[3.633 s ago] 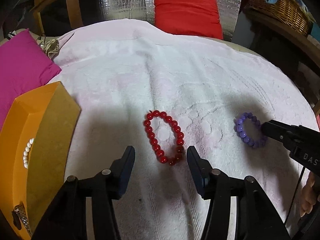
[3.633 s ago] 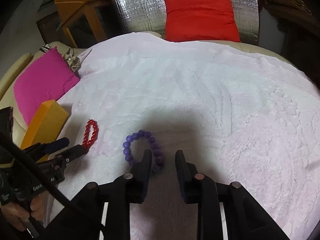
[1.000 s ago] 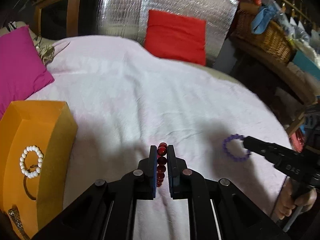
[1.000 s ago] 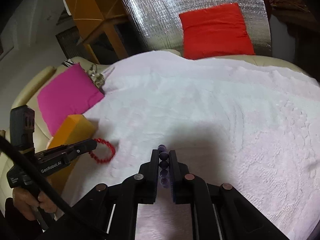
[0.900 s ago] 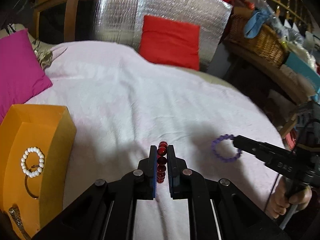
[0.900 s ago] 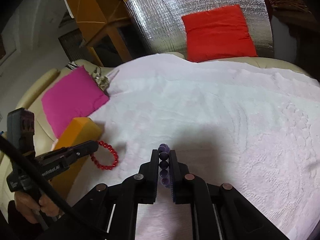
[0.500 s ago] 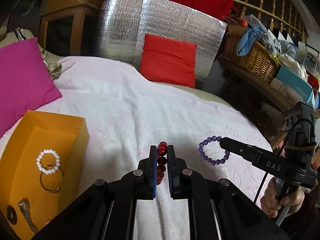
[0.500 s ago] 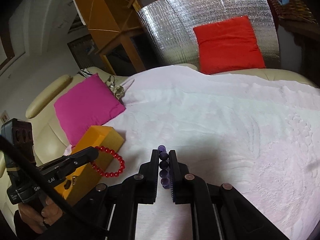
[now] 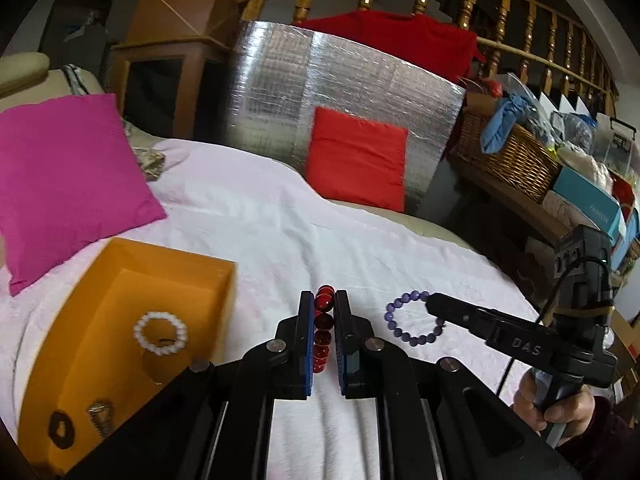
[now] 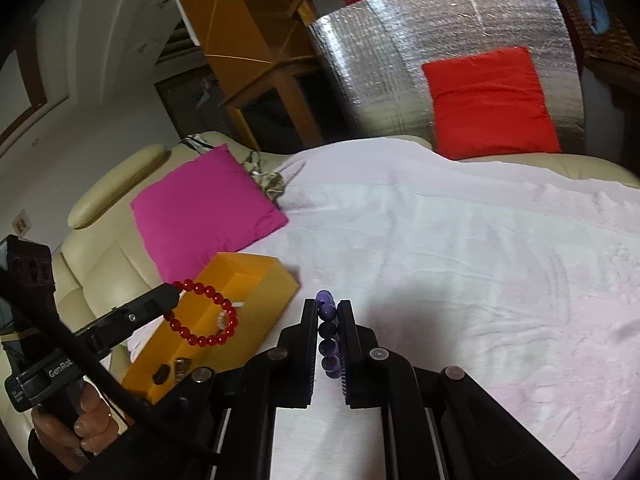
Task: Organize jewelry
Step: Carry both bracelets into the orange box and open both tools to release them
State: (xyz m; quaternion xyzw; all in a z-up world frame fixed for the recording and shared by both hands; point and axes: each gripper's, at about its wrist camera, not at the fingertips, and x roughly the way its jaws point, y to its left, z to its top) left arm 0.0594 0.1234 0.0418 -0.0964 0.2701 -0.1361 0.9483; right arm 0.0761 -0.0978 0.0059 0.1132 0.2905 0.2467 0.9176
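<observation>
Left wrist view: left gripper (image 9: 323, 330) clamped on red bracelet (image 9: 322, 332), lower centre, raised off white cover (image 9: 280, 224).
Right gripper (image 10: 328, 332): clamped on purple bracelet (image 10: 329, 334), loop hanging free.
Box (image 9: 100, 280): orange, lower left, open-topped, holds white bracelet (image 9: 160, 330).
Why: both bracelets lifted clear, likely for dropping into box.

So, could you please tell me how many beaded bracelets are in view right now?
3: the red beaded bracelet clamped in the left gripper, the purple beaded bracelet in the right gripper, and the white beaded bracelet inside the orange box.
</observation>
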